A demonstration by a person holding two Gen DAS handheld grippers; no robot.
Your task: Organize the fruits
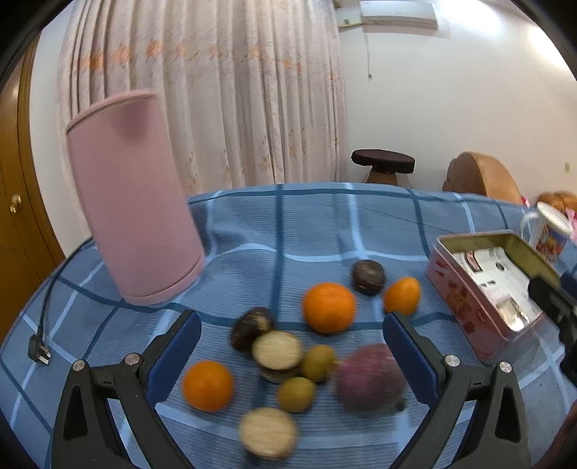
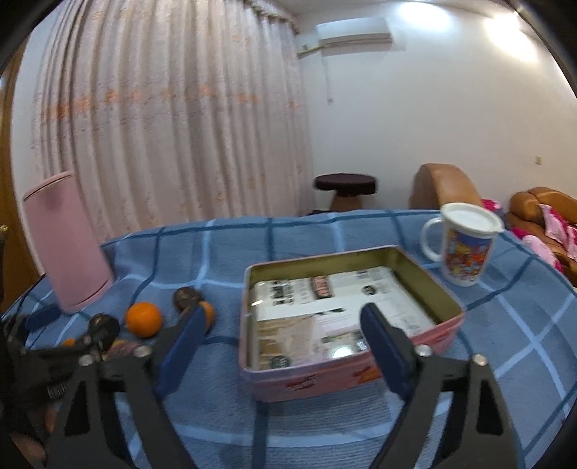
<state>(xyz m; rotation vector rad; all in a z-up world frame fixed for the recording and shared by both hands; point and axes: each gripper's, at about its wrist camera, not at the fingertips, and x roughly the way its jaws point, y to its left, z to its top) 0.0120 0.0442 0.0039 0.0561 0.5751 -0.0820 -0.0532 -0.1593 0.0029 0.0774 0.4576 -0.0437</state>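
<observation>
A pink cylindrical container (image 1: 133, 220) stands at the left of the left wrist view on the blue checked tablecloth (image 1: 324, 223) covering the table. A black power cord with plug (image 1: 39, 351) lies at the lower left edge. A lidded white mug with a colourful print (image 2: 463, 245) stands at the right of the right wrist view. Behind the table: a pale patterned curtain (image 2: 173, 119), a dark round stool (image 2: 345, 185), a brown armchair (image 2: 445, 189), and a wall-mounted air conditioner (image 2: 353, 34) at upper centre.
</observation>
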